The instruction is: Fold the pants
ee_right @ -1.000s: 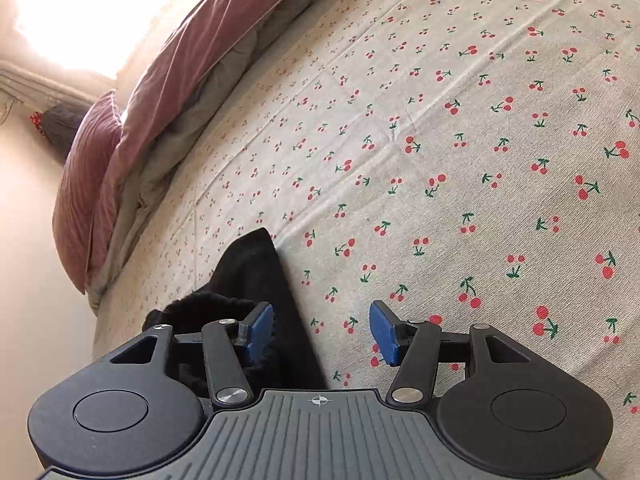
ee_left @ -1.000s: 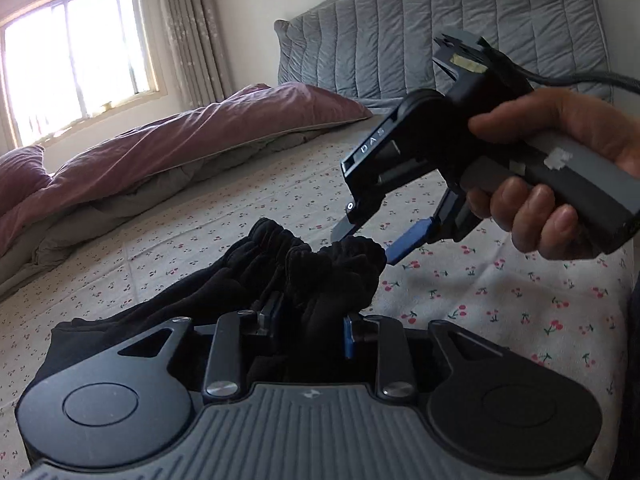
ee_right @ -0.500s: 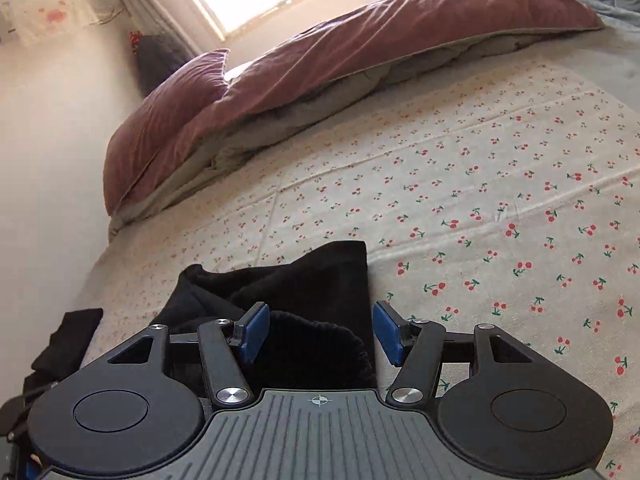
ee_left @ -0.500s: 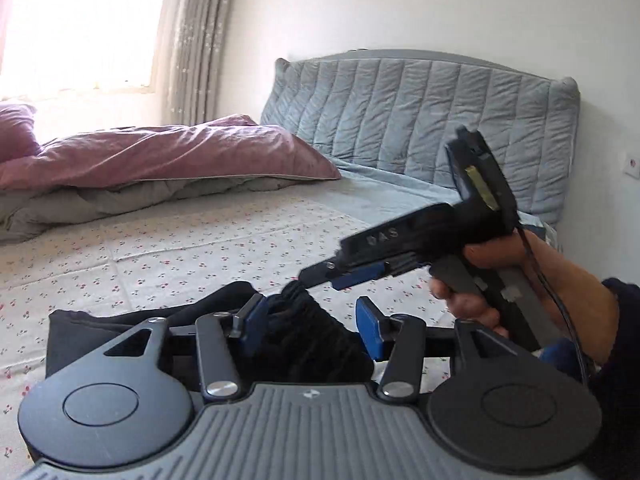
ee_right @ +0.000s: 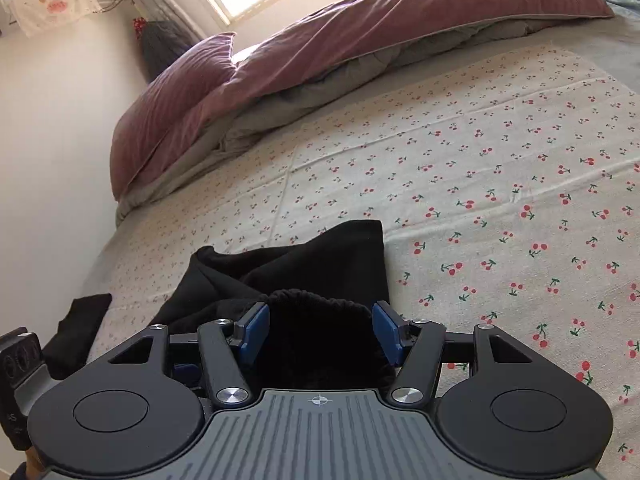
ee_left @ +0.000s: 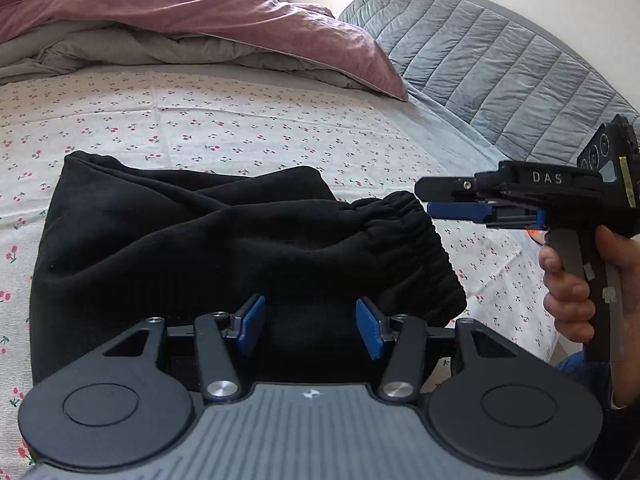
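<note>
The black pants (ee_left: 208, 248) lie folded in a thick bundle on the cherry-print bed sheet (ee_left: 240, 128), elastic waistband (ee_left: 404, 224) at the right. My left gripper (ee_left: 311, 330) is open over the bundle's near edge, holding nothing. My right gripper (ee_left: 428, 200) shows in the left wrist view at the waistband's far right end, seen side-on. In the right wrist view the right gripper (ee_right: 322, 330) is open with the gathered waistband (ee_right: 316, 320) between its blue pads, not pinched.
A mauve duvet (ee_left: 224, 20) and pillow (ee_right: 180, 92) are heaped along the bed's far side. A grey quilted headboard (ee_left: 500, 72) stands at the right. Another dark garment (ee_right: 76, 324) lies at the bed's left edge by the wall.
A second ago my left gripper was shut on the pants; it has opened and let them go. The bundle now lies flatter on the sheet, and the right gripper has come level with the waistband.
</note>
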A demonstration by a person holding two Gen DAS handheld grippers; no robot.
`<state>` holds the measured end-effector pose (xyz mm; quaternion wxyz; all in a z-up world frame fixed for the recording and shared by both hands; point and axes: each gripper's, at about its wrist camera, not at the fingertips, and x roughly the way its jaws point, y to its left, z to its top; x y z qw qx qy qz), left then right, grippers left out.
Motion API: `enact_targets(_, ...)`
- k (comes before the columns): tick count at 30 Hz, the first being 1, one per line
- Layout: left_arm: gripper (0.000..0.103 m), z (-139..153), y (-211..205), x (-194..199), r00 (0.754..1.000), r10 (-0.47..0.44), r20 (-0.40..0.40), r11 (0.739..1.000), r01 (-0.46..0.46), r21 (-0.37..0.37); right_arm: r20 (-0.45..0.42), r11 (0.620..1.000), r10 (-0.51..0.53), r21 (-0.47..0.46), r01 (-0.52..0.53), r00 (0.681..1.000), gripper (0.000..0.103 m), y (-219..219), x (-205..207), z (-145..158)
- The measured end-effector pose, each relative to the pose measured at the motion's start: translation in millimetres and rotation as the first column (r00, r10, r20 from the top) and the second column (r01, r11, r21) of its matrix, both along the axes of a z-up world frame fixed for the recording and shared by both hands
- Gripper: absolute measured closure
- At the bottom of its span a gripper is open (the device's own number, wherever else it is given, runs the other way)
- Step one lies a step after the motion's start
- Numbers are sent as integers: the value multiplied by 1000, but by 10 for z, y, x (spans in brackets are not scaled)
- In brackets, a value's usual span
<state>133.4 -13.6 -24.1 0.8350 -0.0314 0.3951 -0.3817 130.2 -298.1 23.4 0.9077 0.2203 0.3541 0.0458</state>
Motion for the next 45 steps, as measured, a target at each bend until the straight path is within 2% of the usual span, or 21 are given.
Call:
enact_targets(3,53,-90,-182,-90,998,-55,13,998,54,29,59,997,-12,80,7,998,45,-136,-41,111)
enact_targets(8,53,-174,-320,-173,991,-128,28,990,125,69,-149,960,89,276,-45,985,45,-124,180,-289)
enact_targets(11,54,-192,-319,-167,988,-156,22,986,154,70,-159,945,44,326,10,986,45,-56,284,-465)
enact_targets(12,54,-193,-322,-177,986,-164,27,984,161,75,-136,957,9,289,31,991,49,-26,307,-465)
enact_targets(14,54,-186,-316,-205,985,-169,39,981,165,99,-90,956,-33,287,57,995,91,-2,310,-449)
enact_targets(17,54,-147,-227,-197,985,-163,47,985,160,67,83,962,7,271,-29,997,93,88,151,-209)
enact_targets(19,53,-127,-191,-198,985,-165,52,985,162,57,249,974,66,195,-117,966,93,169,-48,72)
enact_targets(21,52,-142,-215,-215,982,-181,47,981,177,75,273,979,72,166,-120,959,93,140,-103,154)
enact_targets(23,52,-208,-285,-250,980,-197,38,974,191,124,136,989,-2,148,-19,991,92,6,17,10)
enact_targets(24,52,-222,-315,-281,977,-206,49,971,198,138,5,988,-74,139,72,997,91,-112,137,-174)
enact_targets(25,52,-200,-324,-295,976,-207,69,970,196,142,-95,978,-131,151,145,987,84,-228,234,-372)
enact_targets(28,50,-70,-211,-244,983,-169,70,983,163,80,-192,901,-211,342,267,959,78,-503,306,-708)
enact_targets(32,47,90,104,-137,995,-65,80,997,67,-30,-128,943,-202,241,228,971,75,-431,207,-426)
enact_targets(34,47,130,217,-77,997,-9,73,998,14,-66,-39,965,-209,154,213,977,56,-369,74,-221)
enact_targets(36,45,132,278,-18,997,51,57,996,-47,-79,9,987,-133,90,132,991,47,-311,16,-83)
enact_targets(38,44,100,293,29,993,108,46,992,-104,-72,-19,997,-24,75,26,1000,48,-209,44,-94)
enact_targets(39,44,82,296,49,992,123,35,990,-121,-67,-79,999,20,40,-17,997,47,-99,103,-176)
enact_targets(41,44,53,277,84,987,161,13,986,-160,-50,-150,999,13,-46,-20,989,59,11,183,-333)
enact_targets(42,44,42,281,98,984,176,6,984,-175,-42,-145,1000,16,-23,-19,989,78,15,188,-396)
enact_targets(44,44,50,331,119,977,212,2,977,-211,-39,-115,1000,1,12,0,993,87,2,188,-347)
enact_targets(45,43,80,403,122,971,237,0,970,-237,-49,-57,1000,-6,-5,6,998,87,0,136,-257)
